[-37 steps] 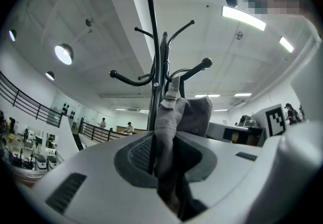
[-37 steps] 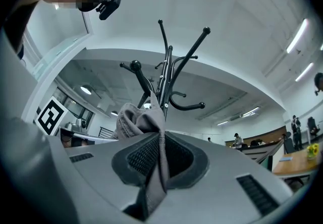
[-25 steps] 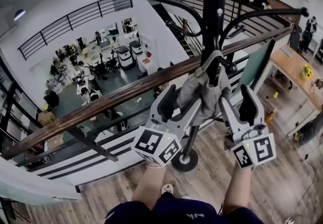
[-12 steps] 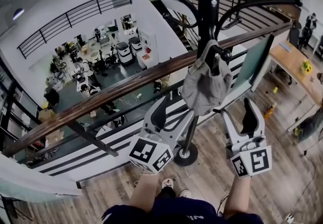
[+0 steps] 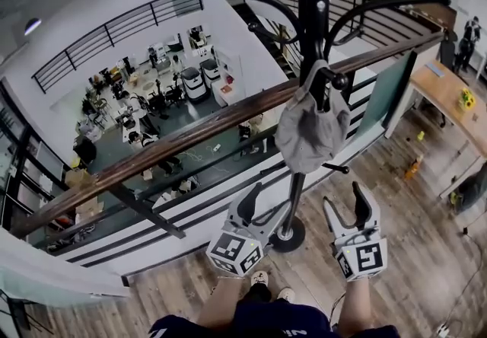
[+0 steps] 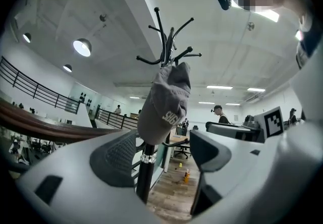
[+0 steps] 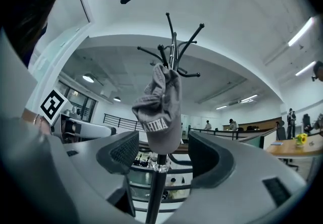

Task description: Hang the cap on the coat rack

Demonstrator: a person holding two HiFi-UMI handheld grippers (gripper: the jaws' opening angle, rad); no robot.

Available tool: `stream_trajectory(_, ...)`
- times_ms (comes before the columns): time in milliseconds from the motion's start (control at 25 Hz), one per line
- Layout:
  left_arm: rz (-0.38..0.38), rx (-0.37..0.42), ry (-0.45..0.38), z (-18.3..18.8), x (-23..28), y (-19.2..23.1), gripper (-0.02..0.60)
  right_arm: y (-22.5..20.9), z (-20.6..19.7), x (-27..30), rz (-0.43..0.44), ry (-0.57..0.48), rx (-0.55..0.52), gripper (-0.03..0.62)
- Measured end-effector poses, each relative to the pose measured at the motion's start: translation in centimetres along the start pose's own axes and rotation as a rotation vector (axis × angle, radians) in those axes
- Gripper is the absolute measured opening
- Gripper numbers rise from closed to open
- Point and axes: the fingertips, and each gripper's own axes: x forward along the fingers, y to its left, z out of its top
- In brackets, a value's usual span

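Observation:
A grey cap (image 5: 310, 131) hangs from a lower hook of the black coat rack (image 5: 312, 17); it also shows as the cap (image 6: 164, 102) and the cap (image 7: 159, 112) in the two gripper views, white lettering on it. Both grippers hang below it, apart from it. My left gripper (image 5: 262, 207) is open and empty, left of the rack pole (image 6: 144, 177). My right gripper (image 5: 348, 211) is open and empty too, right of the pole (image 7: 157, 187).
The rack's round base (image 5: 283, 235) stands on wood floor beside a wooden handrail (image 5: 175, 138) over a drop to a lower floor. A desk (image 5: 449, 104) sits at the right. The person's shoes (image 5: 260, 279) are near the base.
Both grippers have let go of the cap and dropped down and back from it. The cap now hangs by itself on the hook.

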Motion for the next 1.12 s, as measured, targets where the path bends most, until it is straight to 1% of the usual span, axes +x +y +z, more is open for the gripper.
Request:
stream_trajectory(120, -0.016, -0.010, 0.047, -2.6, -0.8, -0.4, 0.327, 0.2, -3.0, -0.7, -0.028, 0.058, 0.030, 0.304)
stream_trajectory(240, 0.019, -0.029, 0.103, -4.9, -1.4, 0.2, 0.322, 0.8, -5.7, -1.1, -0.022, 0.123, 0.049, 0.304)
stream_trajectory(320, 0.055, -0.071, 0.151, -6.7, -1.9, 0.8, 0.294, 1.5, -7.3, -1.4, -0.021, 0.167, 0.039, 0.302)
stream_trajectory(440, 0.081, -0.182, 0.222, -9.2, -2.6, 1.4, 0.280, 2.0, -9.0, -1.8, -0.032, 0.200, 0.052, 0.301)
stream_trajectory(480, 0.085, -0.211, 0.240, -9.8, -2.7, 1.4, 0.278, 1.9, -9.3, -1.8, -0.036, 0.204, 0.053, 0.301)
stream_trajectory(520, 0.092, -0.223, 0.257, -10.3, -2.8, 1.5, 0.278, 1.8, -9.3, -1.8, -0.040, 0.207, 0.052, 0.302)
stream_trajectory(640, 0.127, -0.194, 0.286, -11.1, -3.0, 2.2, 0.278, 1.2, -9.2, -1.6, -0.053, 0.208, 0.054, 0.301)
stream_trajectory(720, 0.109, -0.171, 0.253, -10.3, -2.8, 2.2, 0.276, 1.0, -9.0, -1.5, -0.057, 0.207, 0.046, 0.291)
stream_trajectory(800, 0.071, -0.144, 0.200, -9.1, -2.5, 1.7, 0.241, 1.1, -8.7, -1.4, -0.059, 0.204, 0.038, 0.252)
stream_trajectory(840, 0.053, -0.128, 0.173, -8.5, -2.4, 1.4, 0.205, 1.2, -8.5, -1.3, -0.057, 0.199, 0.040, 0.217)
stream_trajectory(880, 0.035, -0.111, 0.148, -8.0, -2.4, 1.1, 0.154, 1.5, -8.3, -1.3, -0.051, 0.194, 0.045, 0.173)
stream_trajectory(920, 0.016, -0.095, 0.128, -7.5, -2.4, 0.8, 0.082, 1.7, -8.1, -1.2, -0.042, 0.189, 0.050, 0.144)
stream_trajectory(960, 0.000, -0.080, 0.118, -7.3, -2.3, 0.5, 0.038, 2.0, -8.1, -1.1, -0.034, 0.186, 0.052, 0.125)
stream_trajectory(1040, -0.010, -0.053, 0.125, -7.4, -2.0, 0.2, 0.011, 2.3, -8.2, -0.9, -0.029, 0.188, 0.047, 0.070)
stream_trajectory(1120, 0.005, -0.034, 0.146, -8.0, -1.7, 0.5, 0.004, 2.7, -8.4, -0.6, -0.022, 0.191, 0.057, 0.009)
